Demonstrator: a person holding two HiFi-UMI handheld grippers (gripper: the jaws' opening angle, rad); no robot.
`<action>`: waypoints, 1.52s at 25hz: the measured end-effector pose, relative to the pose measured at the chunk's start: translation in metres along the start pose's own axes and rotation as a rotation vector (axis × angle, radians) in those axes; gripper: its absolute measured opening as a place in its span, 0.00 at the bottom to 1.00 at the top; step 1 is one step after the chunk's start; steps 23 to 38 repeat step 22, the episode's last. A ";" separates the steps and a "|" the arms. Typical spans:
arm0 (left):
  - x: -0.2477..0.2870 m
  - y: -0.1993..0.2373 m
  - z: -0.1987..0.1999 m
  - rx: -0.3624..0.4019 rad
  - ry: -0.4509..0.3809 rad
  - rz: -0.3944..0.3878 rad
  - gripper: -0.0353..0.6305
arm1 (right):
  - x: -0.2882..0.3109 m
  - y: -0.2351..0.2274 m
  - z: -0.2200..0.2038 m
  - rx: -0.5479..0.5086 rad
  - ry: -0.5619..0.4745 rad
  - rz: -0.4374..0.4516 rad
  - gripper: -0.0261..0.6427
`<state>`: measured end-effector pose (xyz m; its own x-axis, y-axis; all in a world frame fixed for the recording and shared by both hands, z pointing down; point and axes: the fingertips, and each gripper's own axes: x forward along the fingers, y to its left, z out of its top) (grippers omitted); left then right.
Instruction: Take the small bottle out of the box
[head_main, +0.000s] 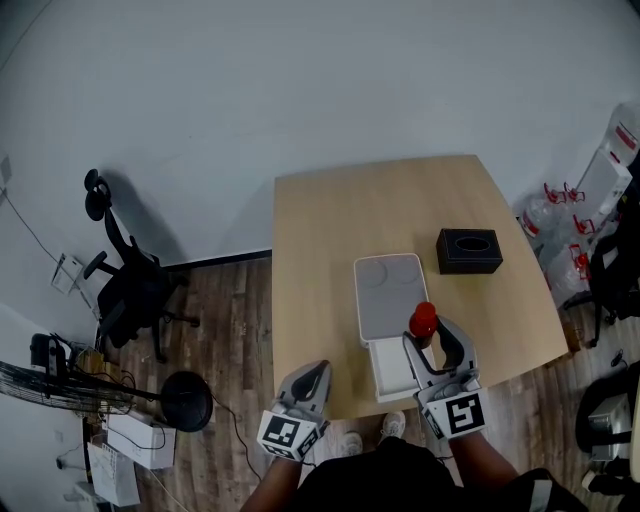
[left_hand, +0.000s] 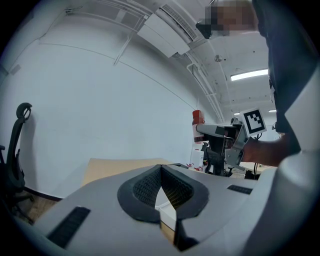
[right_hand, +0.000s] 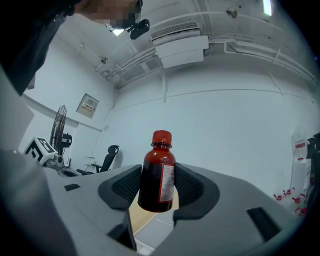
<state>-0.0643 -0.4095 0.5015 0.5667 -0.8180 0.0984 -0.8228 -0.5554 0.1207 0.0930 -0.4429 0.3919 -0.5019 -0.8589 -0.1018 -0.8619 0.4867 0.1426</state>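
Observation:
The small dark-red bottle (right_hand: 159, 172) with a red cap and a white label stands upright between the pads of my right gripper (right_hand: 158, 189), which is shut on its body. In the head view the bottle's red cap (head_main: 424, 319) shows above the white box (head_main: 392, 366), held up by the right gripper (head_main: 432, 338). The box lies open near the table's front edge, its lid (head_main: 390, 293) behind it. My left gripper (head_main: 314, 374) hovers at the front edge, left of the box. Its jaws meet with nothing between them (left_hand: 161, 192). The left gripper view also shows the bottle (left_hand: 198, 120).
A black tissue box (head_main: 468, 250) sits on the wooden table (head_main: 340, 220) to the right of the lid. A black office chair (head_main: 130, 285) and cables stand on the floor to the left. Water bottles (head_main: 560, 215) crowd the floor at the right.

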 end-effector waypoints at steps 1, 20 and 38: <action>0.001 -0.001 0.000 0.003 -0.002 -0.002 0.07 | 0.000 -0.001 0.000 -0.001 0.001 -0.002 0.37; 0.001 -0.016 -0.003 0.006 0.007 -0.021 0.07 | -0.009 -0.011 -0.011 0.007 0.023 -0.022 0.37; 0.003 -0.020 -0.004 -0.002 0.007 -0.023 0.07 | -0.012 -0.014 -0.010 -0.002 0.026 -0.021 0.37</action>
